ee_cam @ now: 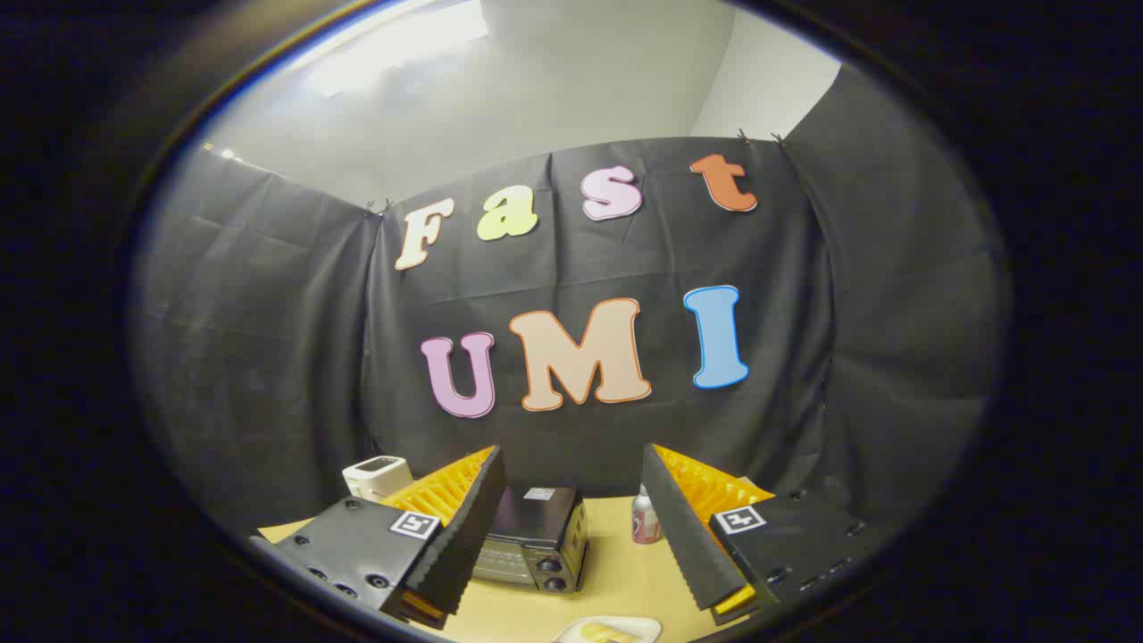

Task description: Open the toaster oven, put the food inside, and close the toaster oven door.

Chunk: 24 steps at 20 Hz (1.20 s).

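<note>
The gripper [571,500] is up above the table [616,572], and its two fingers [464,527] are spread wide apart. Nothing is between them and they are not touching anything.

Nearest of all, down low and just a little right of the middle, is a white plate [612,630]. It has some pale yellow food [600,633] on it. You can see just the far part of the plate, so what kind of food it is cannot be told.

A bit farther away on the yellow-tan table is the toaster oven [536,540]. It is black and sits just by the left finger, which hides its left part. Its door looks shut. There are round knobs [554,574] on its right side.

To the right of the oven, near the right finger, stands a small bottle [644,522] with a pink label. It is upright.

Far on the left, behind the left finger, is a small white box-like thing [377,475] with a dark top.

Behind it all hangs the black cloth wall [268,357].
</note>
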### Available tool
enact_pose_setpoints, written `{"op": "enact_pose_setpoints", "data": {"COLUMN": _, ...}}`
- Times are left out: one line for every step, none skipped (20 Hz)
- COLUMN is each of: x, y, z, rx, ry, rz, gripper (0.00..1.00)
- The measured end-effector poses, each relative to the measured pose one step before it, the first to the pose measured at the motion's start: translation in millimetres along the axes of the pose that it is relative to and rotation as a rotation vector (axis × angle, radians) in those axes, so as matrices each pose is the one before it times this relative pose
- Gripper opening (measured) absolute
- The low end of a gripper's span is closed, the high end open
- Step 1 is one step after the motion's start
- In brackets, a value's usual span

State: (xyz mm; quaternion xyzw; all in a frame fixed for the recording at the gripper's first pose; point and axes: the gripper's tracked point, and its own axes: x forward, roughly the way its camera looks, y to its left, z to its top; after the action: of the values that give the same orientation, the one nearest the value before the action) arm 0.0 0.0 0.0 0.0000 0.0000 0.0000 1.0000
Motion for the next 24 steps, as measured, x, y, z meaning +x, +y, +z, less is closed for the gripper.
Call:
{"op": "enact_pose_setpoints", "data": {"x": 0.69, "y": 4.71, "z": 0.46, "rx": -0.00331, "ry": -0.00012, "rz": 0.00211, "gripper": 0.96}}
{"op": "enact_pose_setpoints", "data": {"x": 1.01, "y": 4.19, "z": 1.08, "rx": -0.00194, "ry": 0.00071, "rz": 0.00395, "gripper": 0.96}}
{"op": "enact_pose_setpoints", "data": {"x": -0.25, "y": 4.08, "z": 0.50, "rx": -0.00303, "ry": -0.00027, "rz": 0.00333, "gripper": 0.95}}
{"op": "enact_pose_setpoints", "data": {"x": 0.74, "y": 2.99, "z": 2.76, "rx": -0.00517, "ry": -0.00186, "rz": 0.00050, "gripper": 0.96}}
{"op": "enact_pose_setpoints", "data": {"x": 1.91, "y": 1.14, "z": 1.10, "rx": -0.00509, "ry": -0.00141, "rz": -0.00165, "gripper": 0.96}}
{"op": "enact_pose_setpoints", "data": {"x": 0.43, "y": 2.59, "z": 1.76, "rx": -0.00511, "ry": 0.00000, "rz": -0.00012, "gripper": 0.96}}
{"op": "enact_pose_setpoints", "data": {"x": 0.87, "y": 2.70, "z": 1.02, "rx": -0.00226, "ry": 0.00010, "rz": 0.00066, "gripper": 0.96}}
{"op": "enact_pose_setpoints", "data": {"x": -0.40, "y": 3.20, "z": 0.94, "rx": -0.00140, "ry": 0.00043, "rz": 0.00252, "gripper": 0.96}}
{"op": "enact_pose_setpoints", "data": {"x": -0.83, "y": 3.58, "z": -0.98, "rx": -0.00135, "ry": -0.00004, "rz": 0.00351, "gripper": 0.96}}
{"op": "enact_pose_setpoints", "data": {"x": -0.88, "y": 2.41, "z": 0.68, "rx": -0.00323, "ry": 0.00024, "rz": 0.00371, "gripper": 0.96}}
{"op": "enact_pose_setpoints", "data": {"x": -1.26, "y": 2.94, "z": 0.30, "rx": -0.00438, "ry": -0.00031, "rz": 0.00298, "gripper": 0.96}}
{"op": "enact_pose_setpoints", "data": {"x": -0.35, "y": 1.98, "z": -0.26, "rx": -0.00465, "ry": 0.00152, "rz": 0.00172, "gripper": 0.96}}
{"op": "enact_pose_setpoints", "data": {"x": 0.64, "y": 1.42, "z": -2.31, "rx": -0.00292, "ry": 0.00486, "rz": 0.00124, "gripper": 0.96}}
{"op": "enact_pose_setpoints", "data": {"x": 0.95, "y": 1.20, "z": -1.54, "rx": -0.00014, "ry": 0.00638, "rz": 0.00307, "gripper": 0.96}}
{"op": "enact_pose_setpoints", "data": {"x": -0.91, "y": 2.96, "z": -1.57, "rx": 0.00208, "ry": 0.00562, "rz": 0.00453, "gripper": 0.96}}
{"op": "enact_pose_setpoints", "data": {"x": -0.70, "y": 1.99, "z": -0.66, "rx": 0.00269, "ry": 0.00263, "rz": 0.00572, "gripper": 0.96}}
{"op": "enact_pose_setpoints", "data": {"x": -0.68, "y": 1.29, "z": -1.28, "rx": 0.00182, "ry": 0.00083, "rz": 0.00363, "gripper": 0.96}}
{"op": "enact_pose_setpoints", "data": {"x": -0.03, "y": 0.15, "z": -0.76, "rx": 0.00043, "ry": 0.00027, "rz": 0.00212, "gripper": 0.96}}
{"op": "enact_pose_setpoints", "data": {"x": -0.56, "y": 0.52, "z": 0.18, "rx": 0.00021, "ry": -0.00129, "rz": 0.00106, "gripper": 0.96}}
{"op": "enact_pose_setpoints", "data": {"x": -0.01, "y": 0.94, "z": 0.18, "rx": 0.00024, "ry": -0.00150, "rz": 0.00118, "gripper": 0.96}}
{"op": "enact_pose_setpoints", "data": {"x": -1.05, "y": 1.70, "z": -1.05, "rx": 0.00175, "ry": -0.00083, "rz": 0.00215, "gripper": 0.96}}
{"op": "enact_pose_setpoints", "data": {"x": -0.25, "y": 3.37, "z": -1.95, "rx": 0.00171, "ry": -0.00022, "rz": 0.00490, "gripper": 0.96}}
{"op": "enact_pose_setpoints", "data": {"x": 0.41, "y": 3.10, "z": -1.66, "rx": 0.00266, "ry": -0.00065, "rz": 0.00622, "gripper": 0.96}}
{"op": "enact_pose_setpoints", "data": {"x": 0.90, "y": 4.55, "z": -2.77, "rx": 0.00227, "ry": -0.00103, "rz": 0.00696, "gripper": 0.96}}
